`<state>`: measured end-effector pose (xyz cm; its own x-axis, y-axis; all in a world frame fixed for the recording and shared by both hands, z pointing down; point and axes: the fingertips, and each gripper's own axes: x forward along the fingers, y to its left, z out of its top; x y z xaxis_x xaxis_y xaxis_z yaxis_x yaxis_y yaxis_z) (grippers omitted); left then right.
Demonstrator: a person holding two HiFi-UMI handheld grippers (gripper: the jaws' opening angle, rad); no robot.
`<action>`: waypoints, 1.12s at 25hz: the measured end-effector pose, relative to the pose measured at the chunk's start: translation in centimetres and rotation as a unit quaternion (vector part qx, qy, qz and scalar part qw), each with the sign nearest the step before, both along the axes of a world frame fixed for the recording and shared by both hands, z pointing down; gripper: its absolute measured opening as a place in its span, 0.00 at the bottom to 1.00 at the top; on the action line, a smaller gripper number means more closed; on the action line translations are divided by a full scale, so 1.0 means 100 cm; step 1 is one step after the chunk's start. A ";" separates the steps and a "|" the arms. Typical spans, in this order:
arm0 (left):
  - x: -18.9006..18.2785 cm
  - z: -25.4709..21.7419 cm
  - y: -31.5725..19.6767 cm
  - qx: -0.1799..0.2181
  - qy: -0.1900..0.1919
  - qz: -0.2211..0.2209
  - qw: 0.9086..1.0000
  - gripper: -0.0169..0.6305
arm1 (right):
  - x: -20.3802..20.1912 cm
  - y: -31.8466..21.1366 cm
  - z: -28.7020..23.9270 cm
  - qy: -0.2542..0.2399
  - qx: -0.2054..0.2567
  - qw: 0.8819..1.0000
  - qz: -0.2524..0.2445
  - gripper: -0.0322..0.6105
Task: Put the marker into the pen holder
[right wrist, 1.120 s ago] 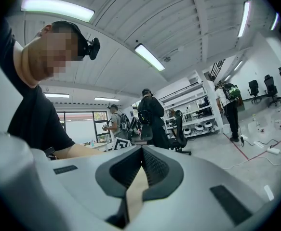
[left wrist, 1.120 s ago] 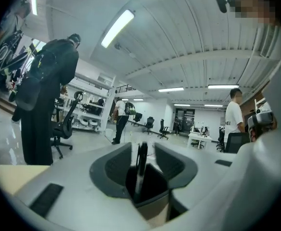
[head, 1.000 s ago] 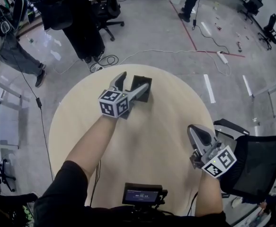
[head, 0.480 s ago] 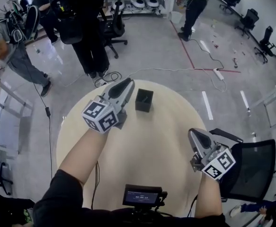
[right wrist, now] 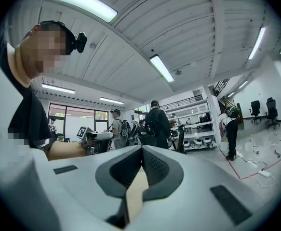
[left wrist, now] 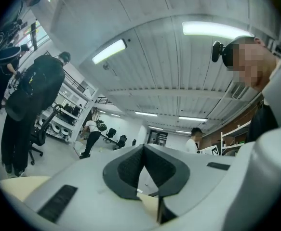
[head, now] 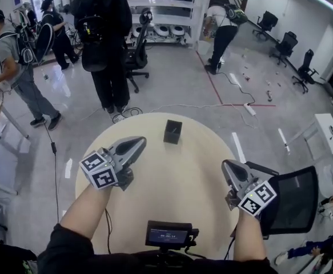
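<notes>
On table (head: 177, 178) far side: pen holder (head: 172, 131), contents unseen. Left claw (head: 140, 144) just closed, empty; right claw (head: 228, 166) pressed together, empty.

A round pale wooden counter (head: 177, 170) stands on a glossy grey floor (head: 172, 84) marked by a red taped line (head: 213, 84), with a white power strip (head: 250, 109) lying near it. A black swivel office chair (head: 136, 56) sits before white shelving (head: 166, 10). Long fluorescent tubes (right wrist: 77, 1) light the white ribbed ceiling (right wrist: 179, 28). Tall windows (right wrist: 65, 117) fill one wall.
</notes>
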<state>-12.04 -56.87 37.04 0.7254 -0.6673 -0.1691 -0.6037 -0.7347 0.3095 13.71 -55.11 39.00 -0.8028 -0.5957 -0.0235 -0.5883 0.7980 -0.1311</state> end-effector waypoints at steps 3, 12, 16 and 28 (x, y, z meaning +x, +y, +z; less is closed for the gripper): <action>-0.017 -0.013 0.049 0.006 0.004 0.005 1.000 0.02 | -0.006 0.032 -0.014 0.007 0.006 1.000 0.013 0.06; -0.022 -0.047 0.162 0.006 0.001 -0.014 1.000 0.02 | -0.007 0.116 -0.072 -0.008 0.038 0.999 0.006 0.05; 0.006 -0.060 0.220 0.008 -0.007 -0.067 0.998 0.02 | 0.023 0.156 -0.089 -0.013 0.046 0.999 -0.026 0.05; 0.045 -0.049 0.313 -0.023 0.013 -0.100 0.995 0.02 | 0.061 0.213 -0.074 -0.010 0.003 0.998 -0.054 0.06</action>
<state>-7.56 -25.61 32.11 0.5725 -0.8059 -0.1510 -0.7285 -0.5844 0.3573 19.78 -33.77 31.62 -0.8621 -0.5048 -0.0438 -0.4952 0.8578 -0.1378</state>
